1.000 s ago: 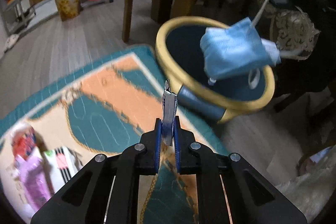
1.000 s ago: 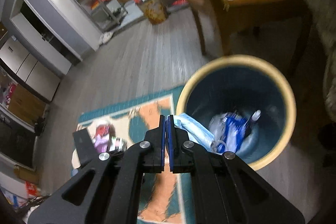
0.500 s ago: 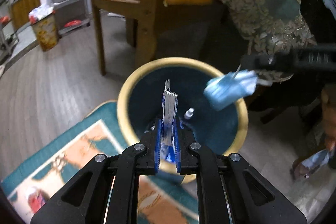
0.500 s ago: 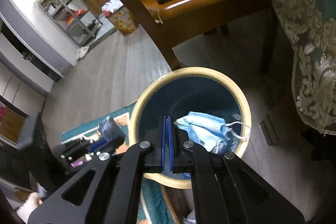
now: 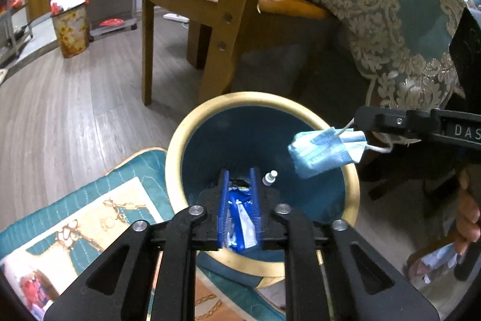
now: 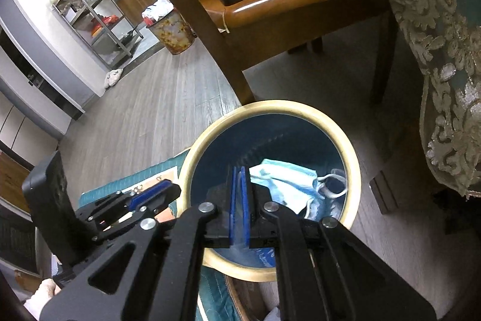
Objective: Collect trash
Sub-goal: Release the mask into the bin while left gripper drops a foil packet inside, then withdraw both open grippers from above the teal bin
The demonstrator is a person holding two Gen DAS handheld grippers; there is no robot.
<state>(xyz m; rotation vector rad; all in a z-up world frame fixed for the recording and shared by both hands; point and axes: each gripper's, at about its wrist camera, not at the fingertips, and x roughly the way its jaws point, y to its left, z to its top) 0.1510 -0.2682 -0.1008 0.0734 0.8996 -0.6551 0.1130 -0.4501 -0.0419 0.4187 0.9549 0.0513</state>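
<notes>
Left wrist view: the left gripper (image 5: pixel 239 197) hangs over the near side of a round bin (image 5: pixel 351 194) with a yellow rim and dark blue inside. Its blue-padded jaws stand apart with nothing between them. Through the gap a blue and white wrapper (image 5: pixel 242 218) lies at the bottom of the bin, and a small white-capped bottle (image 5: pixel 269 177) lies just to its right. From the right edge the right gripper (image 5: pixel 359 122) reaches over the bin's right rim, pinching a folded light blue face mask (image 5: pixel 323 151) by its upper corner. The mask hangs above the bin's opening, its white ear loop trailing under the black fingers. The bin stands on grey wood floor at the corner of a teal and cream rug (image 5: pixel 90 218). Behind it are a wooden chair (image 5: pixel 216 5) and a teal tablecloth (image 5: pixel 375 5) with beige lace trim. A flowered bucket (image 5: pixel 70 29) stands far off at the left.

Right wrist view: the right gripper (image 6: pixel 239 200) points down into the same bin (image 6: pixel 351 170). Its pads are nearly together, and the face mask (image 6: pixel 285 182) spreads out from their right side above the bin's opening. The left gripper (image 6: pixel 150 194) shows at the bin's left rim, over the rug (image 6: pixel 144 176)
</notes>
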